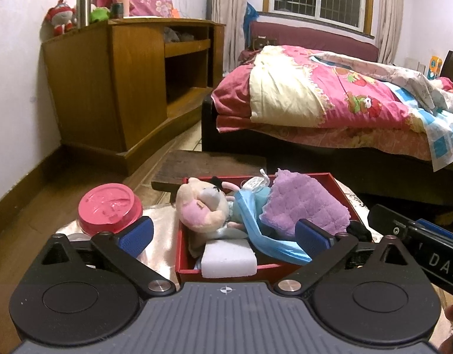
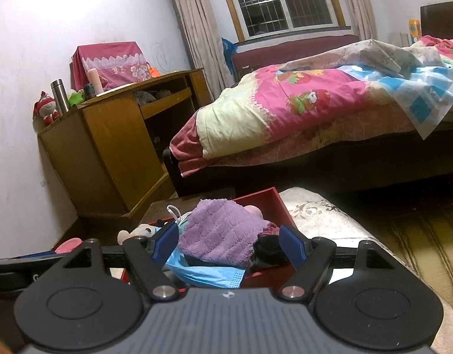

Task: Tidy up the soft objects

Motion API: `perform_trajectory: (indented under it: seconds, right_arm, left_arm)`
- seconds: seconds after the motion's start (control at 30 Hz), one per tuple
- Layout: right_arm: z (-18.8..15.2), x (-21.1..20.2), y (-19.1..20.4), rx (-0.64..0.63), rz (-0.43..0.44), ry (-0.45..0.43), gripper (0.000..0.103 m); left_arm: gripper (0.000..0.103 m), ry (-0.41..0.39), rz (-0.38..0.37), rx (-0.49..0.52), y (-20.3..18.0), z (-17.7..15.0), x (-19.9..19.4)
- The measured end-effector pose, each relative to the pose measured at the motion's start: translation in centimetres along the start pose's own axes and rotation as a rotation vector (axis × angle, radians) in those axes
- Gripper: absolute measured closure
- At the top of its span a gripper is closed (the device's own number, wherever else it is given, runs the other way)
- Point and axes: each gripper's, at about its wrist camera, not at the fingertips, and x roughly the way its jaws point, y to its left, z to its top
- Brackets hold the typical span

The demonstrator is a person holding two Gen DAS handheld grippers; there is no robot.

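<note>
Red box point(image 1: 338, 190) sits on a low pale patterned surface point(image 2: 329, 221), near the foot of the bed point(image 1: 329, 103); it is filled with soft items: a plush mouse toy point(image 1: 202, 206) at the left, a purple quilted cloth point(image 1: 303, 203) at the right and far side, a blue face mask point(image 1: 255, 227) draped across the middle, a white foam block point(image 1: 229, 261) against the near wall; a dark soft item point(image 2: 270, 250) lies under the cloth's right edge, kind unclear; left gripper point(image 1: 225, 234) hovers over the near part of the box, fingers spread wide and released, nothing pressed between the pads; right gripper point(image 2: 229, 244) held at the box's near right, jaws partly apart either side of the cloth and mask, pads point(image 2: 291, 244) not visibly pressing on either; a pink lidded container point(image 1: 110, 208) stands left of the box; wooden cabinet point(image 1: 123, 82) against the far left wall.
</note>
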Motion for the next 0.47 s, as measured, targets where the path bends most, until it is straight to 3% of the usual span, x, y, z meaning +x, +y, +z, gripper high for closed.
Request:
perform_trajectory:
  seconds: [0.23,0.47]
  right_arm:
    - [0.4,-0.5,-0.1,0.008,0.003,-0.034,0.052]
    - [0.8,-0.3,-1.8,0.075,-0.025,-0.020,0.048]
  left_arm:
    - [0.006,-0.019,-0.103,-0.030,0.8,-0.2,0.1]
    - [0.006,-0.071,-0.096,0.098,-0.9,-0.6,-0.7]
